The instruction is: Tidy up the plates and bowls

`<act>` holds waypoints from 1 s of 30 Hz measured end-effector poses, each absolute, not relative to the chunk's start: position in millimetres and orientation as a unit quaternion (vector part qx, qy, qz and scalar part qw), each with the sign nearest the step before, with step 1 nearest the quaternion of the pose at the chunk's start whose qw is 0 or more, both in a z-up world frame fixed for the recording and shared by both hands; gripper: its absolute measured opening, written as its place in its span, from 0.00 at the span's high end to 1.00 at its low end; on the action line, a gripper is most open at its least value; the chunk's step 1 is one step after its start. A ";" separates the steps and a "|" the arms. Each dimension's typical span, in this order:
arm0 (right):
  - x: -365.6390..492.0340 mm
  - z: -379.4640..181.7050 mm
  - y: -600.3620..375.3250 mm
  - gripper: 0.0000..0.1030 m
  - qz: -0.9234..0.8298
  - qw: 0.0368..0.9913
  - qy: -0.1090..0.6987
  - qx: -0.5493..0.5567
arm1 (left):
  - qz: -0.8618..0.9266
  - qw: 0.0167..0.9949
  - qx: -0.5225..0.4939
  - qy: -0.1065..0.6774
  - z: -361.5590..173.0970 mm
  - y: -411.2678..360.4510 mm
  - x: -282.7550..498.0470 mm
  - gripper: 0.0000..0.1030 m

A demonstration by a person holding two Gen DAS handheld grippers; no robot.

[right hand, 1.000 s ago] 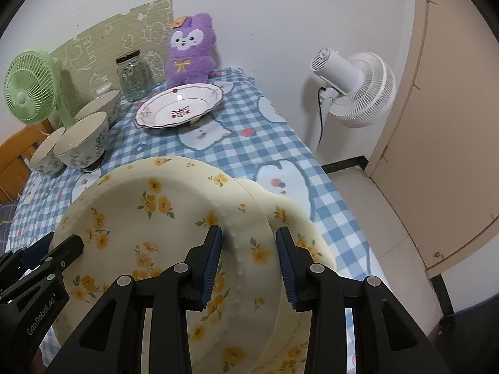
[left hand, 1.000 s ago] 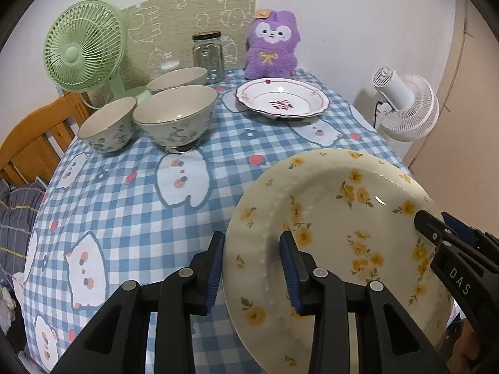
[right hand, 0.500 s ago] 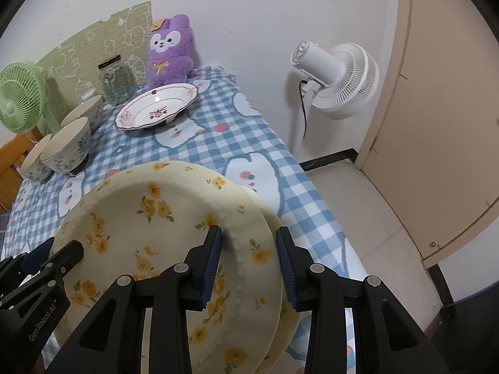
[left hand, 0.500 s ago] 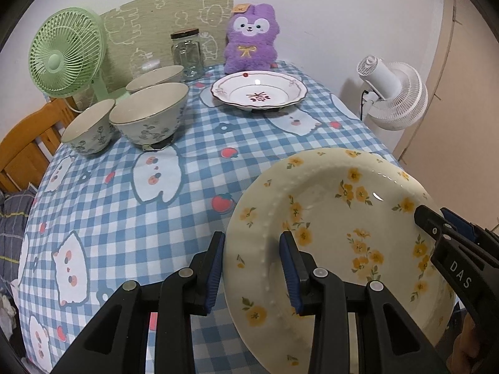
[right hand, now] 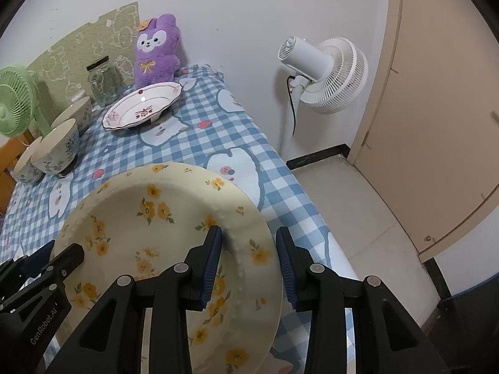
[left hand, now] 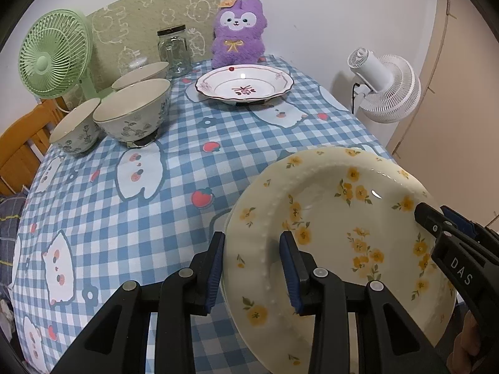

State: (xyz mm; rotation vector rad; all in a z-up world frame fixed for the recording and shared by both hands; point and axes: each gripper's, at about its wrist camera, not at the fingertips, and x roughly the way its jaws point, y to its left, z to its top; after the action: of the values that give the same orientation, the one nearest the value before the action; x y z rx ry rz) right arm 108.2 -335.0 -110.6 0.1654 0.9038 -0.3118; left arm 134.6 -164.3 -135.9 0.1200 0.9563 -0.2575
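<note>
Both claws, the left gripper (left hand: 252,265) and the right gripper (right hand: 249,263), stay clamped on the yellow flower plate (left hand: 336,237), which has slid nearer the table edge at 5 o'clock, away from the bowls (left hand: 131,115), so it looks mid-carry.

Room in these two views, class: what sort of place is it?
Probably a lived-in home room. A table with a cartoon checked tablecloth holds bowls and a purple plush toy, with a white fan by a door.
</note>
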 end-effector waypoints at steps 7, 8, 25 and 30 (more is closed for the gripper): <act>107.6 -114.6 -341.0 0.62 -0.160 0.881 0.438 0.081 | -0.131 0.874 0.060 0.463 -140.2 -170.8 135.4 0.66; 107.3 -114.9 -341.7 0.62 -0.161 0.880 0.439 0.082 | -0.132 0.874 0.060 0.464 -140.7 -171.3 136.1 0.66; 108.7 -121.0 -346.0 0.60 -0.162 0.877 0.443 0.089 | -0.126 0.878 0.073 0.456 -142.2 -175.6 137.7 0.65; 109.3 -122.6 -342.9 0.58 -0.164 0.876 0.444 0.088 | -0.128 0.878 0.076 0.456 -142.9 -175.8 137.9 0.63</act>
State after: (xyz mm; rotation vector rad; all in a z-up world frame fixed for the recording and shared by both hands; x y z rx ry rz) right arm 109.3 -342.9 -122.6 0.1838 0.9270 -0.3414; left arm 137.9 -175.8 -142.9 0.1578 0.9505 -0.2674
